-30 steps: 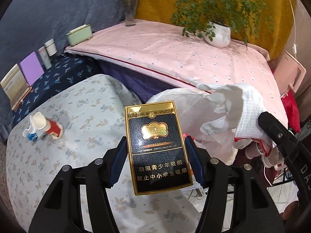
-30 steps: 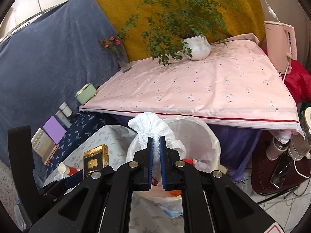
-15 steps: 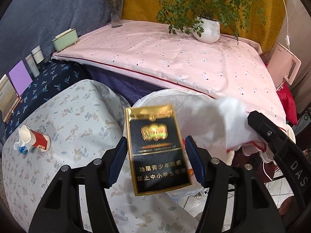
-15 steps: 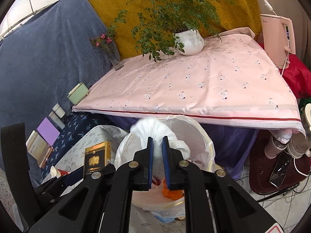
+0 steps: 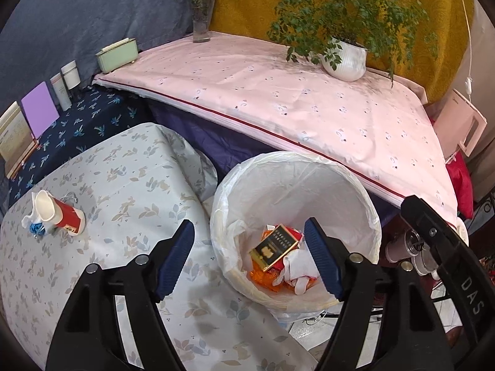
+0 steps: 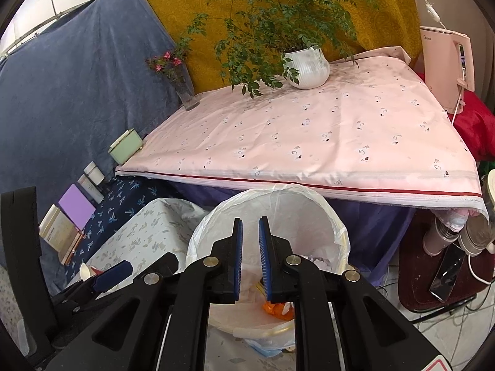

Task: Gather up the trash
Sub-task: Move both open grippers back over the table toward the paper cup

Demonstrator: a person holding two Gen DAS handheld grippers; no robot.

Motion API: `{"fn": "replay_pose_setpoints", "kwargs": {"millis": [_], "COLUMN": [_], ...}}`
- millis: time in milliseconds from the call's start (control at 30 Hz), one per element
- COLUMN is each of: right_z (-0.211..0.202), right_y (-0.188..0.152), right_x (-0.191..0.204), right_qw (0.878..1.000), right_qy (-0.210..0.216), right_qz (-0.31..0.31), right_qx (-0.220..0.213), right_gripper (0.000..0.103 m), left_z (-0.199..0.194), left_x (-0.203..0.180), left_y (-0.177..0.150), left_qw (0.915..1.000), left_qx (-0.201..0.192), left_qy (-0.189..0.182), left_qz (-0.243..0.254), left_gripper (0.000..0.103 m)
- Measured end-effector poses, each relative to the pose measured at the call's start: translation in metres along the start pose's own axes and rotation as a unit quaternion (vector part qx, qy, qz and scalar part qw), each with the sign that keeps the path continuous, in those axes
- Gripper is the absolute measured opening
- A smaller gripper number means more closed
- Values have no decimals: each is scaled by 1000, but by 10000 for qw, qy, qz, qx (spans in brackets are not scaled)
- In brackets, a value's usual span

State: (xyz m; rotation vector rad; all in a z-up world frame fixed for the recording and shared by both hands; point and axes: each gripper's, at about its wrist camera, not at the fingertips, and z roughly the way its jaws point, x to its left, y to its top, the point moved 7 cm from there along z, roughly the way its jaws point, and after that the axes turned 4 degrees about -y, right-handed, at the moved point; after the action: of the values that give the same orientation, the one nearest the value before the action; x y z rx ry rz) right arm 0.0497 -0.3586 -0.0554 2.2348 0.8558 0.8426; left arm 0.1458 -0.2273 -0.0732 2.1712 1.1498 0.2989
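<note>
Glossy black-and-gold cigarette pack (image 5: 273, 246), flat and rectangular, lying tilted on crumpled orange and white scraps in the white-bagged round trash bin (image 5: 368, 207), lower centre of frame. Left gripper (image 5: 249, 261) above it, blue ribbed pads spread wide, empty. Right gripper (image 6: 249, 261) over the bin's rim, pads nearly together, holding nothing. Toppled red-and-white paper cup (image 5: 57, 213) on leaf-print cloth, left of frame

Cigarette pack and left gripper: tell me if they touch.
Apart. The left wrist view shows the cigarette pack lying on trash inside the lined bin, below the open left gripper, clear of both fingers.
</note>
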Motion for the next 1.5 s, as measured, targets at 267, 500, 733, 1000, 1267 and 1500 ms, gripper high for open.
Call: {"fn": "replay_pose_setpoints", "kwargs": {"millis": [267,500,733,1000,1267,1500], "right_z": [-6,-10,-12,-15,-12,-6], "right_y": [-6,-14,-26,-43,-68,-93], "right_x": [23,55,93,142,197,238], "right_qw": [9997,9985,9961,9912,9832,9753], "right_qy": [119,240,368,566,786,963], "right_qz": [-213,-491,-795,-1190,-1618,-1929], "right_qx": [29,54,68,149,301,479], "right_gripper": [19,19,24,25,25,25], "left_z": [-10,-25,-39,-56,-74,-88], "left_x": [27,58,102,161,218,270], "left_y": [2,2,0,-8,-20,-34], "left_qw": [9995,9984,9958,9905,9836,9773], "left_qx": [-71,-196,-289,-371,-451,-475], "left_qy": [101,221,377,631,933,1231], "left_qz": [-275,-485,-779,-1166,-1479,-1659], "left_gripper": [70,70,70,70,70,70]}}
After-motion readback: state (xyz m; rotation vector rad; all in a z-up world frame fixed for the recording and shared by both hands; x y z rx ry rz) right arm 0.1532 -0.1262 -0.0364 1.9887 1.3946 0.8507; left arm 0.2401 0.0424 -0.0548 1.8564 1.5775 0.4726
